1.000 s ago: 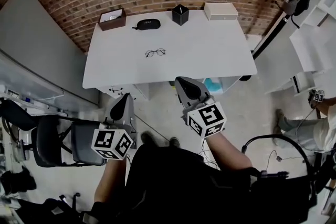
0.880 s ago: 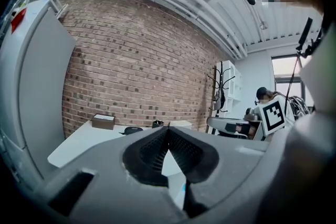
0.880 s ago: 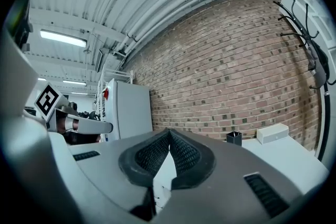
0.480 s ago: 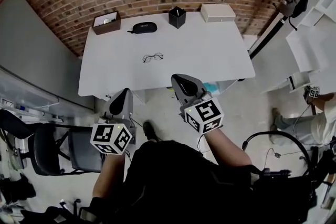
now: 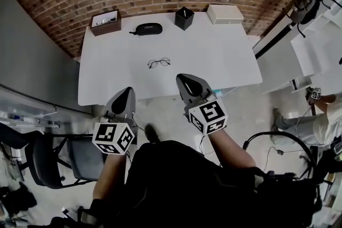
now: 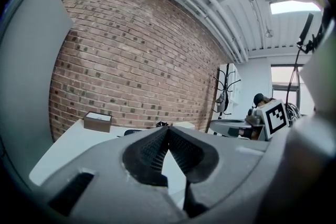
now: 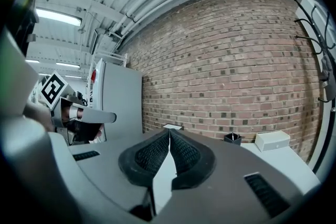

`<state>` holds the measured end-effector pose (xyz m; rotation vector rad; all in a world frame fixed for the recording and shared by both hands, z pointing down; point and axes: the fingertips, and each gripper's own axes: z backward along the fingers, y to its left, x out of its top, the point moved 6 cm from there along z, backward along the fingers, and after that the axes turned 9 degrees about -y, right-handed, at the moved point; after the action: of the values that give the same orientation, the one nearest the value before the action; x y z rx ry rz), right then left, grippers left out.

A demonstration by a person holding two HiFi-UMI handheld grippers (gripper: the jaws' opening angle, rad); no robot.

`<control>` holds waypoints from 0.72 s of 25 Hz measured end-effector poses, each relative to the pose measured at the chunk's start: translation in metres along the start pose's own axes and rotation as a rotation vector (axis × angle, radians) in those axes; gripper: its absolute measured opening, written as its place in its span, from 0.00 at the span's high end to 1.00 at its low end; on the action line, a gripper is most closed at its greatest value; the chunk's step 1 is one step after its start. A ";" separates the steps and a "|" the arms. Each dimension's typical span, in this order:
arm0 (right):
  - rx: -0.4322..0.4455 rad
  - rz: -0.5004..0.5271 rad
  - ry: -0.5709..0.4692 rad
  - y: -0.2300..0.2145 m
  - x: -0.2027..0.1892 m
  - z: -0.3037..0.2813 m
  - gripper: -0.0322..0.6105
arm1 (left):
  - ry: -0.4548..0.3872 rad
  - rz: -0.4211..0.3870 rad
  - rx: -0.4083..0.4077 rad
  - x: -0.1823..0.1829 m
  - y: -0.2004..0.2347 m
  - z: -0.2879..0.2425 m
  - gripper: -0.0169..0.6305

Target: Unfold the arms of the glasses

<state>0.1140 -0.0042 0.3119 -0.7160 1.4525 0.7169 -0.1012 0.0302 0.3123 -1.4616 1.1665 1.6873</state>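
**Glasses untouched, both grippers empty**

The glasses [image 5: 158,63] lie alone in the middle of the white table [image 5: 214,56], well apart from the black case [image 5: 148,28] at the back. I'd guess that's so both tools can get at them. The left gripper [image 5: 126,92] and right gripper [image 5: 185,79] hang at the near edge, jaws pressed together, holding nothing.

We see a white tabletop [image 5: 214,56], thin dark-rimmed glasses [image 5: 158,63], a brown box [image 5: 105,23] at its far-left corner and a black case [image 5: 148,29].
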 end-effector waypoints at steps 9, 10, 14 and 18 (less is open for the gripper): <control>-0.070 0.009 0.051 0.000 -0.002 -0.049 0.94 | 0.020 0.039 -0.057 0.000 0.056 -0.031 0.96; -0.076 0.014 0.058 0.001 -0.002 -0.054 0.94 | 0.018 0.044 -0.061 0.001 0.062 -0.035 0.96; -0.111 0.022 0.082 0.000 -0.003 -0.074 0.94 | 0.025 0.066 -0.077 0.000 0.083 -0.048 0.96; -0.130 0.020 0.089 0.003 -0.007 -0.092 0.94 | 0.036 0.074 -0.091 -0.002 0.101 -0.058 0.96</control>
<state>0.0561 -0.0750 0.3191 -0.8427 1.5055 0.8091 -0.1649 -0.0645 0.3366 -1.5266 1.1895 1.7924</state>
